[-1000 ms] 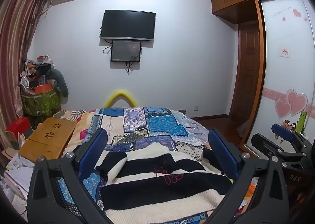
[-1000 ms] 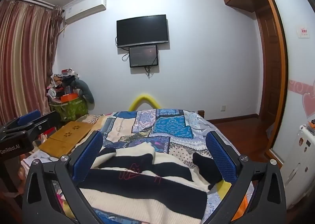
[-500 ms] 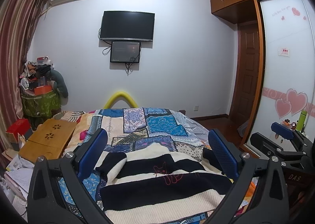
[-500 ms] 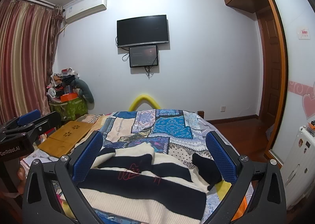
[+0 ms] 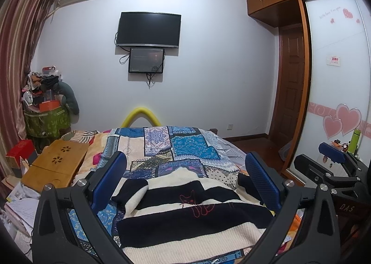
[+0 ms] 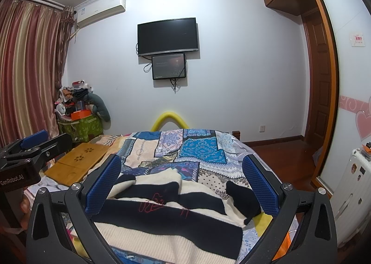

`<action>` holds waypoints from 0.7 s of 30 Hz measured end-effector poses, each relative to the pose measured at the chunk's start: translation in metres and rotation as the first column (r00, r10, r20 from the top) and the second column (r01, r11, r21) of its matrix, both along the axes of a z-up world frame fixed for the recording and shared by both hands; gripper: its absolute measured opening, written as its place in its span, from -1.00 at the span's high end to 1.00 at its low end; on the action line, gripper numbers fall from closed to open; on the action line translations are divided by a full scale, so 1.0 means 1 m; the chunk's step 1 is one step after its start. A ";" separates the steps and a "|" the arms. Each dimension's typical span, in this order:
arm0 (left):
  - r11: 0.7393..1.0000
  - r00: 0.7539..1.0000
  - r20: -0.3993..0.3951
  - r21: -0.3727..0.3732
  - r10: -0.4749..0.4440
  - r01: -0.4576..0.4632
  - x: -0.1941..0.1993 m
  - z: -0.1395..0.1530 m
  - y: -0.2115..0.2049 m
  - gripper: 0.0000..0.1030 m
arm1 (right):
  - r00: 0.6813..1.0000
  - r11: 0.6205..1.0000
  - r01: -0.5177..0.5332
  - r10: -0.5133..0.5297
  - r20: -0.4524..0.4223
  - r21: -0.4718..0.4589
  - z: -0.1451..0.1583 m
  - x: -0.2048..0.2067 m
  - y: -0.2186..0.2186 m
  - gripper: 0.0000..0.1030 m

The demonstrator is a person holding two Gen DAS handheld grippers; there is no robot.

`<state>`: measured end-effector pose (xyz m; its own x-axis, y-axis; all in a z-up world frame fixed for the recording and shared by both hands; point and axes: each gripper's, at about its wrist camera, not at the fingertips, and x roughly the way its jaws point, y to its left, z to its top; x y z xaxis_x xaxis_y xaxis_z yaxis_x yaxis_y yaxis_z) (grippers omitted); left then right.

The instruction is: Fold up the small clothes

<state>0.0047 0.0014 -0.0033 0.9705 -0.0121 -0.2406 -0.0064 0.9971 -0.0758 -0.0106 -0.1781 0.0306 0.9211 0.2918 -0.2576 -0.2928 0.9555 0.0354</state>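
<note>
A small knitted sweater (image 5: 190, 215) with wide black and cream stripes and a red cat outline lies flat on the patchwork bedspread (image 5: 176, 145). It also shows in the right wrist view (image 6: 176, 215), with a black sleeve end (image 6: 241, 196) at its right. My left gripper (image 5: 185, 180) is open and empty, held above the near part of the sweater. My right gripper (image 6: 182, 182) is open and empty too, beside it at the same height. Each gripper shows at the edge of the other's view: the right one (image 5: 334, 166), the left one (image 6: 34, 148).
A wooden lap desk (image 5: 55, 164) lies on the bed's left side. Papers and boxes (image 5: 18, 199) are piled at the left. A green bin of clutter (image 5: 46, 115) stands in the corner. A wardrobe door (image 5: 336, 101) and a white appliance (image 6: 354, 189) stand at the right.
Both views have shifted very slightly; the grippers stay open above the sweater, which has not moved.
</note>
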 end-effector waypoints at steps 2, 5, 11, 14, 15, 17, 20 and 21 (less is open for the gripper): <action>1.000 1.000 -0.002 -0.001 0.000 0.000 0.000 0.000 0.000 -1.00 | 1.000 1.000 0.000 0.000 0.001 -0.001 0.000 0.000 0.000 -1.00; 1.000 1.000 -0.008 -0.005 0.000 0.000 0.002 0.000 0.001 -1.00 | 1.000 1.000 0.000 0.000 0.001 -0.002 0.000 0.000 0.000 -1.00; 1.000 1.000 -0.008 -0.008 0.005 -0.005 0.003 -0.001 0.002 -1.00 | 1.000 1.000 0.000 0.000 0.002 -0.002 0.000 0.000 0.000 -1.00; 1.000 1.000 -0.010 -0.010 0.005 -0.005 0.004 -0.002 0.003 -1.00 | 1.000 1.000 0.000 0.000 0.002 -0.003 0.000 0.000 0.000 -1.00; 1.000 1.000 -0.013 -0.010 0.004 -0.004 0.004 -0.002 0.003 -1.00 | 1.000 1.000 0.000 0.000 0.002 -0.003 0.000 0.000 0.000 -1.00; 1.000 1.000 -0.015 -0.009 0.006 -0.007 0.006 -0.002 0.002 -1.00 | 1.000 1.000 -0.001 0.001 0.003 -0.002 0.000 0.000 0.000 -1.00; 1.000 1.000 -0.016 -0.011 0.004 -0.004 0.007 -0.003 0.002 -1.00 | 1.000 1.000 -0.002 0.002 0.001 -0.004 0.000 0.000 0.000 -1.00; 1.000 1.000 -0.016 -0.012 0.004 -0.004 0.007 -0.003 0.003 -1.00 | 1.000 1.000 -0.002 0.002 0.001 -0.004 0.001 0.000 0.000 -1.00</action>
